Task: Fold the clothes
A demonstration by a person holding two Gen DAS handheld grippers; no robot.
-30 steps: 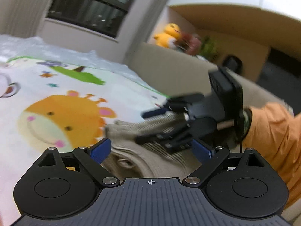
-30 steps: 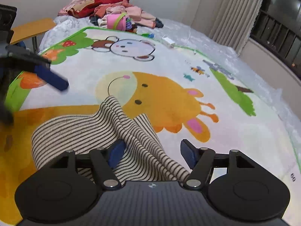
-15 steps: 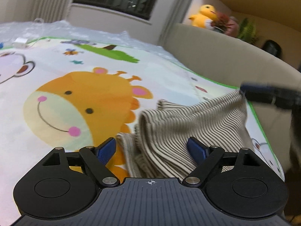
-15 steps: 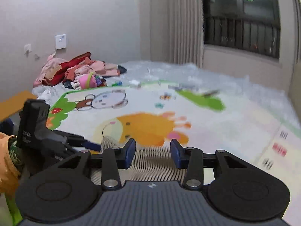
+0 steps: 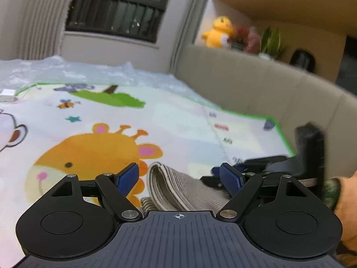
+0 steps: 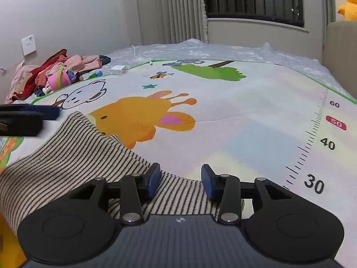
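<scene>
Left hand-held gripper (image 5: 179,176): jaws wide apart, straddling a raised fold of the striped garment (image 5: 178,189), not clamping it. Right hand-held gripper (image 6: 180,179): jaws now wider than half a second ago, garment (image 6: 73,151) released onto the play mat (image 6: 223,116).

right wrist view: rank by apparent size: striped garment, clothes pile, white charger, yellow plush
1. striped garment, though it lies nearest the lens, so its lead is partly nearness.
2. clothes pile, far corner of the mat.
3. yellow plush, cut off by the frame edge.
4. white charger.

The last two look close in size.
</scene>
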